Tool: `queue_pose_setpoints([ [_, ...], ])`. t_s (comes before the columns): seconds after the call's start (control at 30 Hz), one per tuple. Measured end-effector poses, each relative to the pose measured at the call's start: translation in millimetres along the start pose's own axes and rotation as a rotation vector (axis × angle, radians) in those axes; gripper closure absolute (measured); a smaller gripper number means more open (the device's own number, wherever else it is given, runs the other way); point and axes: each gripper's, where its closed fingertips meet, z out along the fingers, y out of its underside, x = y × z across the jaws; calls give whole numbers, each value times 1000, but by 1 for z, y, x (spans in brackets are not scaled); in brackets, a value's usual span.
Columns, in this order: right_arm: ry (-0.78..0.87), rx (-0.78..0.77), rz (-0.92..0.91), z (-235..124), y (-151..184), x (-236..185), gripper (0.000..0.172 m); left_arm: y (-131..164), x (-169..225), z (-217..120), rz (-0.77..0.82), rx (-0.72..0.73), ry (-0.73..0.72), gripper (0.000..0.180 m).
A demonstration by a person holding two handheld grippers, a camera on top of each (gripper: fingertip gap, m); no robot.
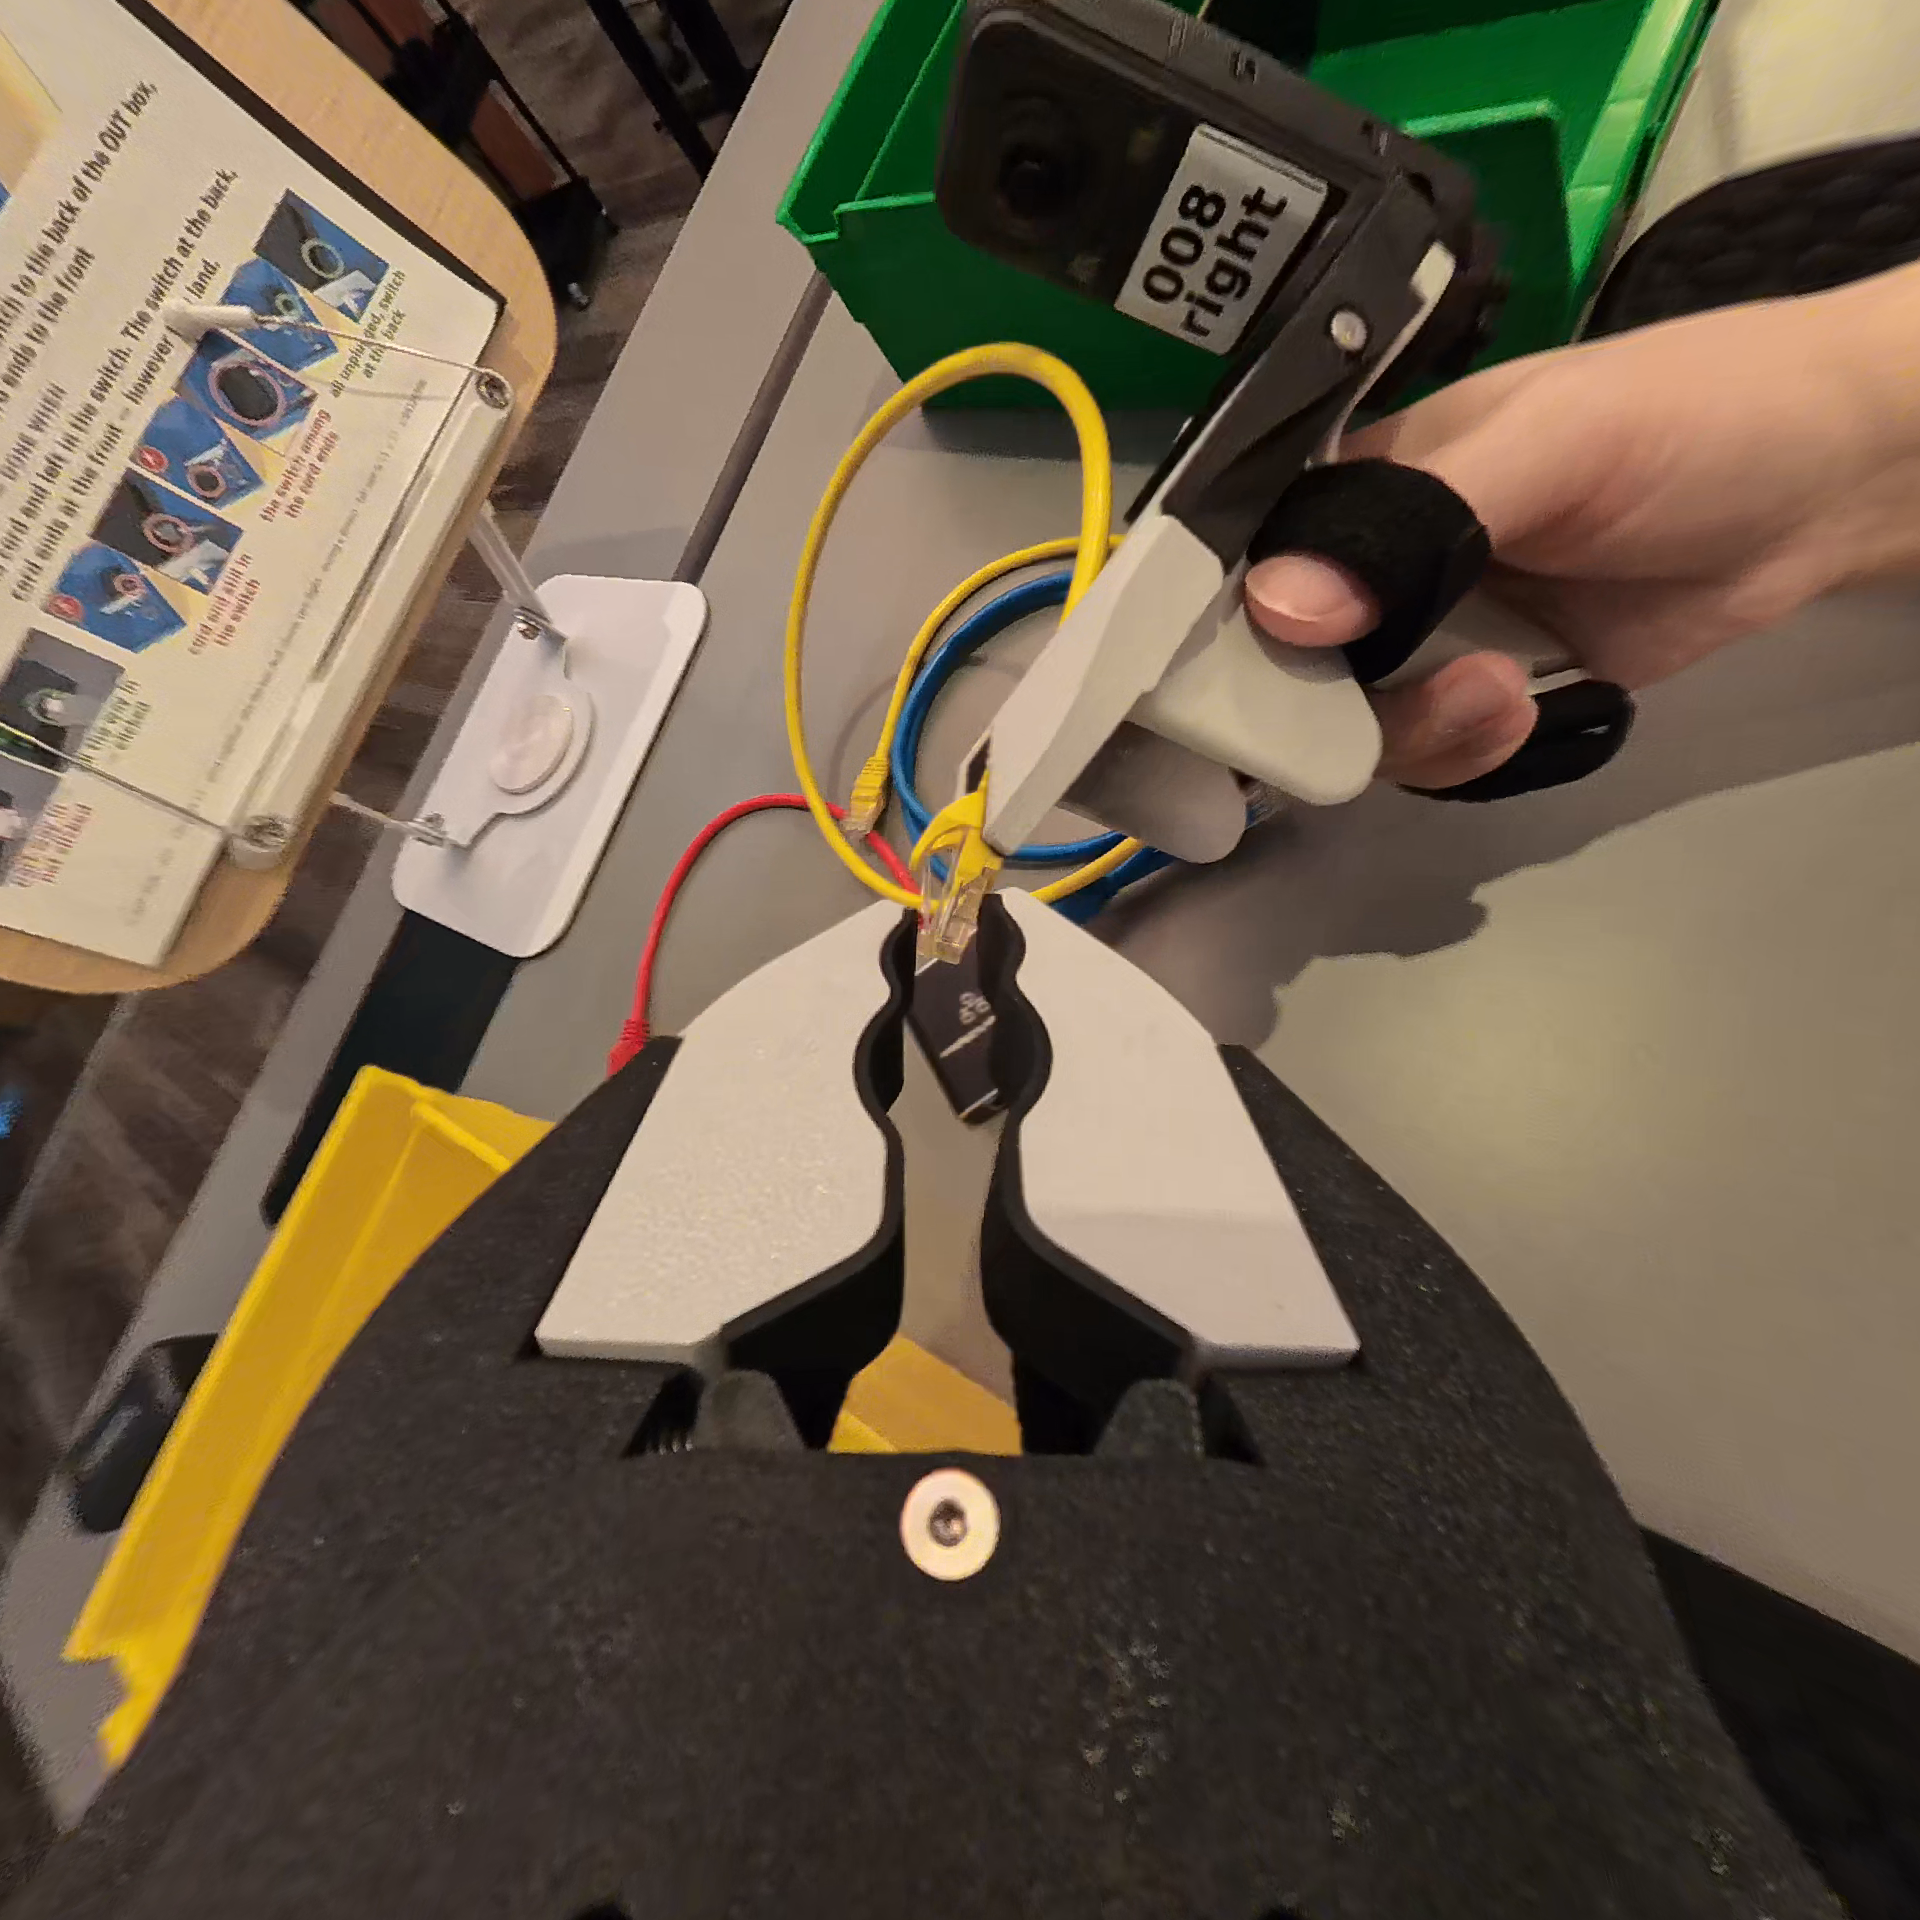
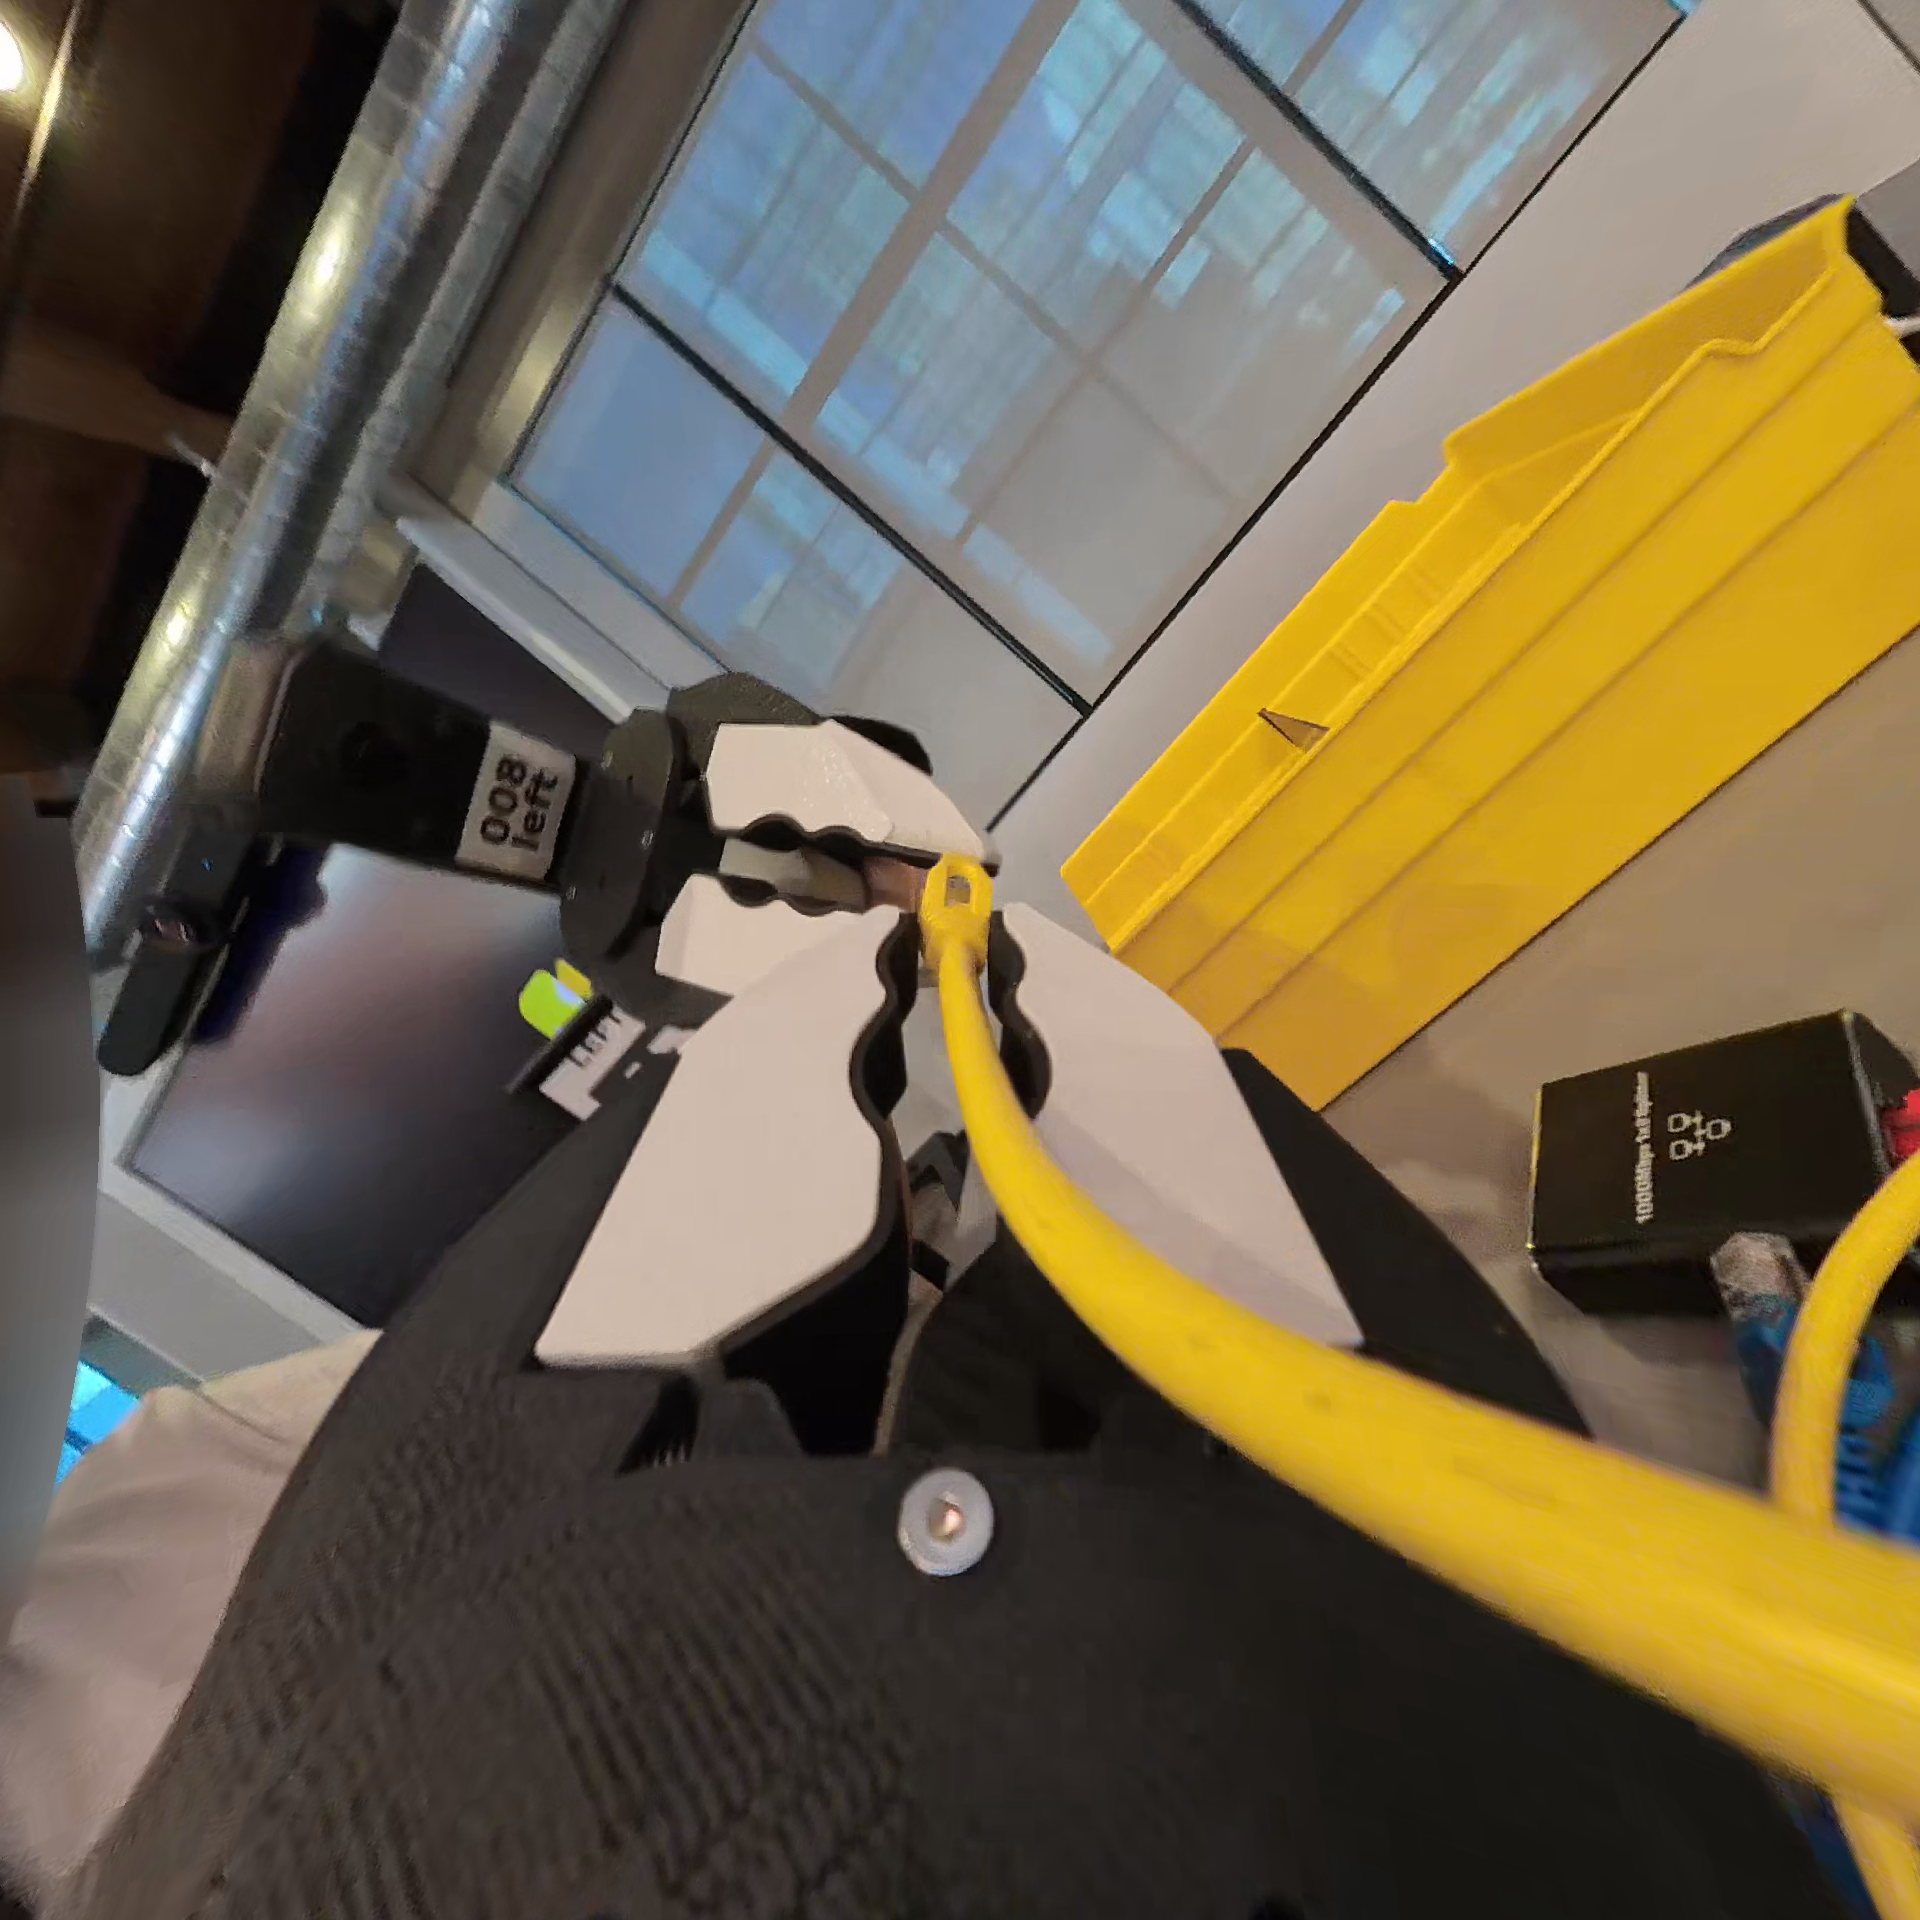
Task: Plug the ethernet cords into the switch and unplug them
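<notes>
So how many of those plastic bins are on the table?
2. A green bin stands at the far end of the table; a yellow bin sits at the near left. More could lie outside the views.

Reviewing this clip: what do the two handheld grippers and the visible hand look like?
Both grippers, left gripper and right gripper, have pale grey wedge fingers with wavy black inner pads on a textured black body. Each carries a black camera bearing a white label. The hand wears black finger straps.
</notes>
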Motion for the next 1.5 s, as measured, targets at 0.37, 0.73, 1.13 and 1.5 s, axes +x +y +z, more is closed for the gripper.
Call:
queue_pose_setpoints([
  [0.37,-145,34,-597,-13,2,-55,159,-34,29,-38,-471,442,442,141],
  [0.73,-135,9,-889,-13,19,-64,158,-38,49,-36,-414,468,496,169],
  [1.13,-171,-51,-839,-16,25,-63,157,-36,54,-36,-336,469,490,169],
  [1.5,-155,-74,-773,-15,25,-60,158,-30,51,-32,-349,447,464,163],
])
